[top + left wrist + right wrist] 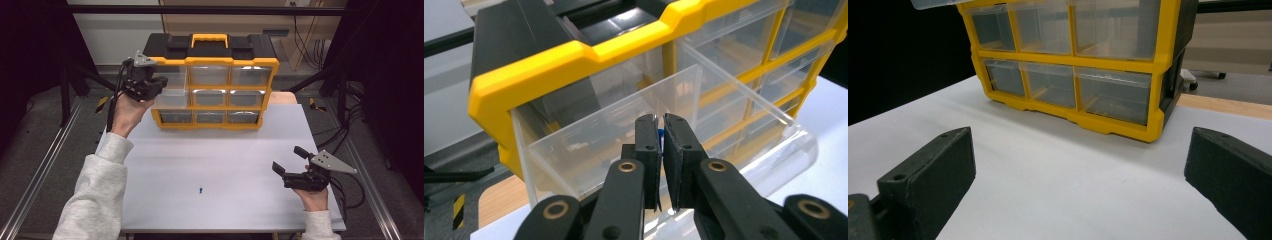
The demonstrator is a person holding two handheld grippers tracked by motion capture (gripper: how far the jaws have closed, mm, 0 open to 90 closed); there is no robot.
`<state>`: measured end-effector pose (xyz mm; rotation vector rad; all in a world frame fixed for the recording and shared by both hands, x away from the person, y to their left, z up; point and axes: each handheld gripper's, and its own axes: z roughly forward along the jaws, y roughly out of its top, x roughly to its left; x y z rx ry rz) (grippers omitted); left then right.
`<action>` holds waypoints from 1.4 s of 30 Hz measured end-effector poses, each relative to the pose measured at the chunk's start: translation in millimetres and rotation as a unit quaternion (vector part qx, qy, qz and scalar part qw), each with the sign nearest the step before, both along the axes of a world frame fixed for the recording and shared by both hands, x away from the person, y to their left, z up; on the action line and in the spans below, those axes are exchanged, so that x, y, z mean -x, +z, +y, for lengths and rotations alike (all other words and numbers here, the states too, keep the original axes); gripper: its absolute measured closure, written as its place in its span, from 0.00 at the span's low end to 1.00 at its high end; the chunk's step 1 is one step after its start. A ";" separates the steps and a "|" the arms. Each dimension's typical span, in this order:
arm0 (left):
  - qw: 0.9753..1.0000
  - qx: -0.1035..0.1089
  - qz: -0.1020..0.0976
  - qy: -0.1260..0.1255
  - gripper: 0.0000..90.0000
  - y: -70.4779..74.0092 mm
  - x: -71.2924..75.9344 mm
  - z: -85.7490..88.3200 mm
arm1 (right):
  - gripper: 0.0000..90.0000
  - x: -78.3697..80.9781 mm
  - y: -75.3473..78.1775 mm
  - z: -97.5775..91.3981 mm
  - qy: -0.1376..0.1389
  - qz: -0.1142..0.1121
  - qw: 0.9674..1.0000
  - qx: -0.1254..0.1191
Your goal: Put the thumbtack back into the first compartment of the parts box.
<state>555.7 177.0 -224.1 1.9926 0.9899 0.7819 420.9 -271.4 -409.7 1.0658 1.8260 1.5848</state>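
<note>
Blue piece (660,136) over open drawer (589,145)

One drawer cabinet (215,80) with nine clear drawers, two grippers, two small blue pieces.

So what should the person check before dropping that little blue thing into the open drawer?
1. Blue piece held between the left gripper pads: ok, pinched shut on it.
2. Clear drawer pulled out of the yellow organizer: ok, it is open.
3. Left gripper over the drawer's inside: ok in the left gripper view.
4. Drawer has room: cannot tell, its floor is partly hidden.
5. Right gripper out of the way: ok, open above the table, away from the organizer.
6. Other blue piece left on the table: not ok, not yet picked up.
</note>
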 end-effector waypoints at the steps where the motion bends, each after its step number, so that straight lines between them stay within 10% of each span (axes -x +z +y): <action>1: 1.000 0.003 0.000 0.002 0.94 -0.6 -0.5 -0.7 | 0.01 0.0 0.0 -0.1 -0.001 0.000 1.000 0.000; 10: 1.000 0.006 0.003 0.010 0.83 1.6 -0.7 -2.1 | 0.00 0.4 0.3 0.0 -0.002 0.001 1.000 0.000; 25: 0.994 0.085 -0.066 -0.029 0.52 13.7 36.9 11.1 | 0.01 0.5 0.8 -1.3 -0.001 -0.003 1.000 -0.002; 42: 0.991 0.084 -0.080 -0.072 0.23 -12.9 78.4 20.6 | 0.00 1.2 1.2 -1.2 -0.001 -0.001 1.000 -0.005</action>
